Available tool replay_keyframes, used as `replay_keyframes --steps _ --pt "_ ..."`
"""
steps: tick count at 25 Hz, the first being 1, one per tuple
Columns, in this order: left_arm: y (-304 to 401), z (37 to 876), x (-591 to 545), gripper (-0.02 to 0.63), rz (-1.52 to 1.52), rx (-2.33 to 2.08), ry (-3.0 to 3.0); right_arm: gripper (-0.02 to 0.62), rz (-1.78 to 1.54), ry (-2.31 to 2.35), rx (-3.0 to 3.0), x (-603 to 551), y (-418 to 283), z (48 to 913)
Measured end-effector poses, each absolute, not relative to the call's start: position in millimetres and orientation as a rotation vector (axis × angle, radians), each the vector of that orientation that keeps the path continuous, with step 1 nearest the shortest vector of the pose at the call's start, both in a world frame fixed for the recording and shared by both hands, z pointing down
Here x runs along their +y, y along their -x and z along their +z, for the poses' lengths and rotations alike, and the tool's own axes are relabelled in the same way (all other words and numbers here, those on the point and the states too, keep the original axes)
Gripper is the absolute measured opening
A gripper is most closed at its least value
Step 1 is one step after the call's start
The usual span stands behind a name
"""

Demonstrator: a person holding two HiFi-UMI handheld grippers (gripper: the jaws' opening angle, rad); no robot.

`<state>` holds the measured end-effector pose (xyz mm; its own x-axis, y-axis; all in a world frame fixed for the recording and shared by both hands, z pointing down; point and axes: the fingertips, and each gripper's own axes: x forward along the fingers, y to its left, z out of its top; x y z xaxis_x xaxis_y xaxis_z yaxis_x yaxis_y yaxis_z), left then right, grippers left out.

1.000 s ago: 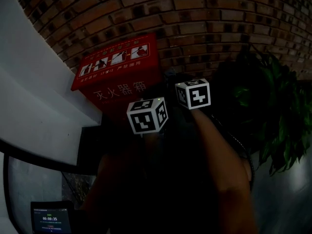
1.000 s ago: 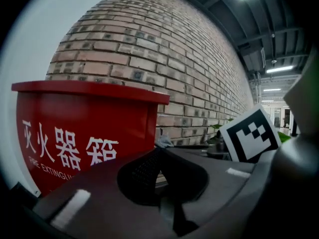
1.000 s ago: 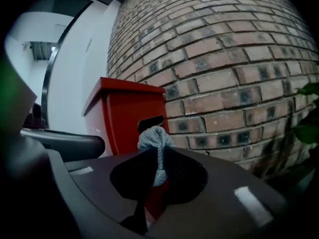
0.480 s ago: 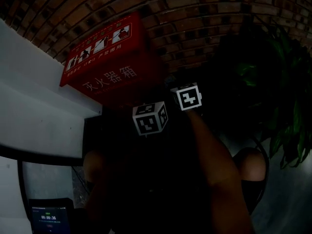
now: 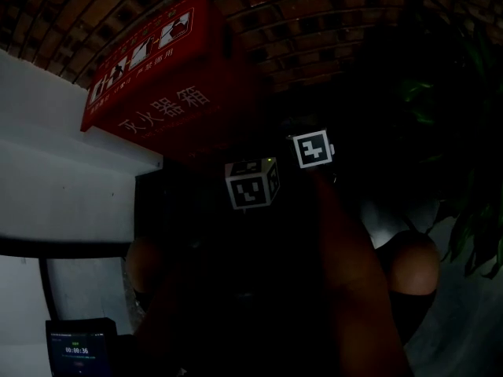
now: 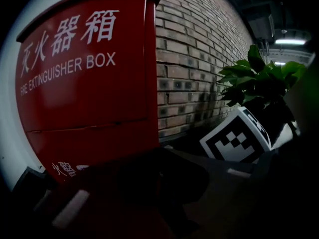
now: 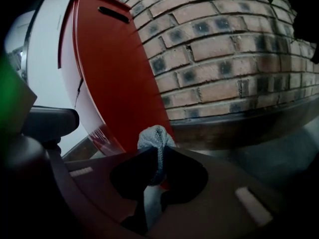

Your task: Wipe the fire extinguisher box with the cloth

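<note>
Right gripper (image 7: pixel 157 156) is clamped on the cloth (image 7: pixel 156 136); a grey knit fold pokes up past the jaw tips. Cloth looks soft, limp and light, so a pinch on a bunched fold should serve.

Left gripper (image 6: pixel 162 166): jaws appear pressed together, nothing seen between them.

Fire extinguisher box (image 6: pixel 84 93) stands against the brick wall (image 7: pixel 224 59), close ahead of both grippers. Likely rigid with smooth paint, so the cloth should slide easily.

Head view is very dark and shows only the marker cubes. The rest of the cloth is hidden below the jaws. Whether the cloth touches the box cannot be told.
</note>
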<state>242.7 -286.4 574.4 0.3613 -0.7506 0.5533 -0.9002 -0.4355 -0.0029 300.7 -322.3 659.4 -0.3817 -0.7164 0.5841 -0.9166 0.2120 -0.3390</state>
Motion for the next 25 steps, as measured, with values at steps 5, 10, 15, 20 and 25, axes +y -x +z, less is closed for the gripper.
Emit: replay_keyframes --steps 5,10,15,20,25 --pt "-247.4 584.8 -291.2 0.002 0.739 -1.456 -2.291 0.051 0.958 -1.516 -2.193 -321.0 -298.3 666.2" --pt "-248.3 581.8 -290.6 0.002 0.733 -1.451 -2.29 0.051 0.914 -1.518 -2.182 -318.4 -305.8 660.8" --pt "-240.1 554.2 -295.6 0.002 0.664 -1.475 -2.28 0.051 0.767 -1.559 -2.202 -328.0 -318.9 615.2" --pt "-231.6 489.2 -301.4 0.002 0.523 -1.537 -2.312 0.051 0.624 -1.616 -2.295 -340.8 -333.3 515.6" --pt "-223.5 399.7 -309.6 0.002 0.387 -1.624 -2.388 0.051 0.483 -1.647 -2.475 -346.1 -327.9 403.3"
